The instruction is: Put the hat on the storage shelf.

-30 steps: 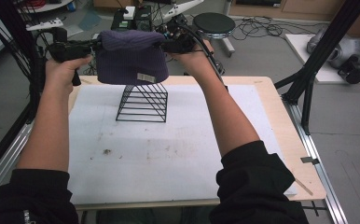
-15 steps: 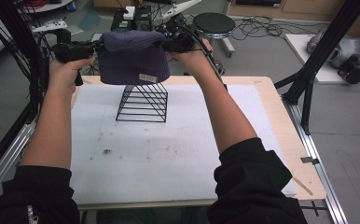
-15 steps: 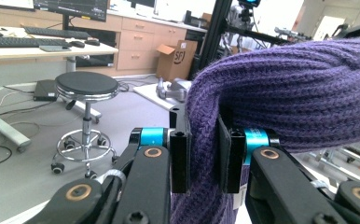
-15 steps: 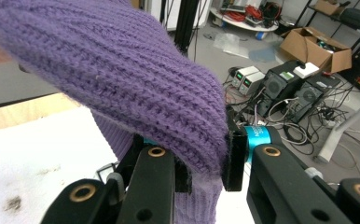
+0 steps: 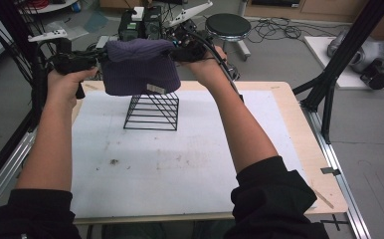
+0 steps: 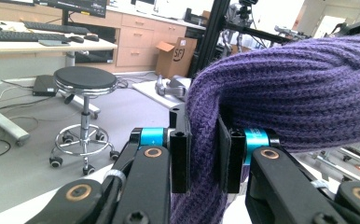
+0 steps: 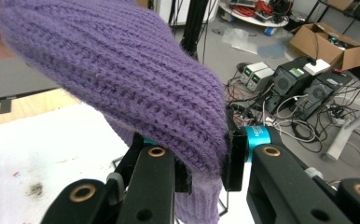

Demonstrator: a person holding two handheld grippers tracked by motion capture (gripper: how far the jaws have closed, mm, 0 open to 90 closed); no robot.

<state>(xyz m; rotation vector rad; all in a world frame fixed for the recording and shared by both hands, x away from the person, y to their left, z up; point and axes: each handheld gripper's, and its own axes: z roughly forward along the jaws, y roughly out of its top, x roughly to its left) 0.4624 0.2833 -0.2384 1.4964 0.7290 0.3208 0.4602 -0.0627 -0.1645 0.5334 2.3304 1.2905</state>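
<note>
Purple knit hat (image 5: 140, 67) hung stretched above black wire rack (image 5: 152, 110), far centre of table (image 5: 289, 124). Left gripper (image 6: 201, 161) clamped on hat's left edge, right gripper (image 7: 206, 165) on right edge. Advice: keep both grips level, centre opening over rack peak, lower evenly.

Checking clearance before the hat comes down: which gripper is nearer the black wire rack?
Right gripper, roughly above the wire rack's right edge; the left gripper sits farther out left.
</note>
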